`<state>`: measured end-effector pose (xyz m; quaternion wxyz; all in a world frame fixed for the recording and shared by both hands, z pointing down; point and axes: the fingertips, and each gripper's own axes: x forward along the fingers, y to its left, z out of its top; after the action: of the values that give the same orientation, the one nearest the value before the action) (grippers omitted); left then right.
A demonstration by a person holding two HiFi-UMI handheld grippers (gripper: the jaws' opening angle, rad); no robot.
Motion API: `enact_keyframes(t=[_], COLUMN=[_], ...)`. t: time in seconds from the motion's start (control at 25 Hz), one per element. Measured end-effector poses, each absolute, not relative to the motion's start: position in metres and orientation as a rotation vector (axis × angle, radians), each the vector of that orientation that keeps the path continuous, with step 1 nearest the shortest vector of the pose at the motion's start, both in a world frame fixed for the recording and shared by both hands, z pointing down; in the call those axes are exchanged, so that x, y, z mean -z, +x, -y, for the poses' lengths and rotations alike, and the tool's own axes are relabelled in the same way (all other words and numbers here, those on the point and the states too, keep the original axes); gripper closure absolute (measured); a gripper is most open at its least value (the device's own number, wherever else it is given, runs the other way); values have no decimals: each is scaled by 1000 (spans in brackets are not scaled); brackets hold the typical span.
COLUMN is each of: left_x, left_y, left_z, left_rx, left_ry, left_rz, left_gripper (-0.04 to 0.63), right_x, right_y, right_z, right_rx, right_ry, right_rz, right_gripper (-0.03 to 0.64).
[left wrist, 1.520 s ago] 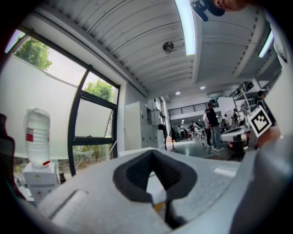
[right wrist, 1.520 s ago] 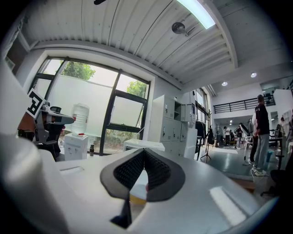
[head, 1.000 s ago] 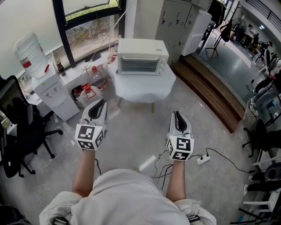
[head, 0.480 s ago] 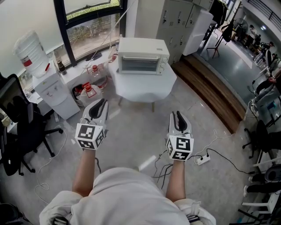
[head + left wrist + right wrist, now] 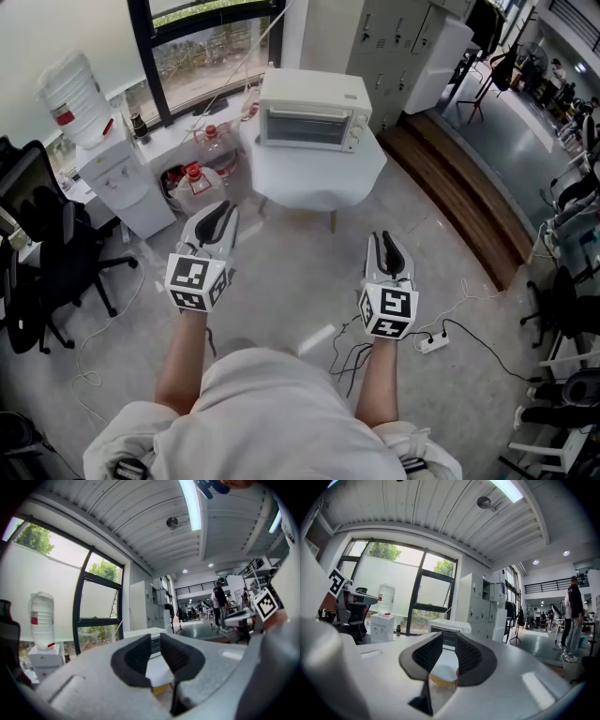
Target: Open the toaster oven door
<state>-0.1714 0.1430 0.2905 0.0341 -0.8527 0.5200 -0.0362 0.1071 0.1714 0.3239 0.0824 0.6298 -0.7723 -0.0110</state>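
While the jaws of the left gripper and right gripper stand slightly apart and empty, having just been opening, the oven sits well ahead on its table, door shut, everything left.

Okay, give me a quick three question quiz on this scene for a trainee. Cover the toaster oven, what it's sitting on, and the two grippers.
1. True or false: the glass door of the white box-shaped toaster oven is already open.
2. What does the toaster oven stand on? A: the round white table. B: the bare floor. C: a black office chair.
3. Fill in: the left gripper and the right gripper each hold ____ between their jaws.

Key
1. False. The door is closed.
2. A.
3. Nothing. Both pairs of jaws stand apart and empty, having just been opening, well short of the oven.
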Motion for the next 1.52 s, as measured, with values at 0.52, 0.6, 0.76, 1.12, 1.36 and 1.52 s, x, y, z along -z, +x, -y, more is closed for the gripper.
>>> enact_keyframes(t=[0.52,0.6,0.76,1.12,1.36,1.52], left_x=[-303,-305,-312,-324,-332,-335], left_y=[-150,-147,-150,-154,-160,-172], left_z=[-106,-95,-62,40,117,165], left_rx=[125,128,126,143,185,200], left_ry=[-2621,-2624,-2635,-2698,-2751,-2776], left_rz=[-1623,-1621,-1621,-1581,-1535,-1519], left_gripper=[535,535,535,535,535,535], right_x=[-339,-342,-349,-352,-358,-362], right_y=[121,124,122,112,98,82], right_z=[-126,-114,-85,7,79,123], right_rx=[10,2,-14,-30,-63,-75], right_ry=[1833,1833,1832,1834,1834,1813], right_rz=[2336,2337,2338,2307,2277,2260], right_gripper=[537,538,537,538,538,538])
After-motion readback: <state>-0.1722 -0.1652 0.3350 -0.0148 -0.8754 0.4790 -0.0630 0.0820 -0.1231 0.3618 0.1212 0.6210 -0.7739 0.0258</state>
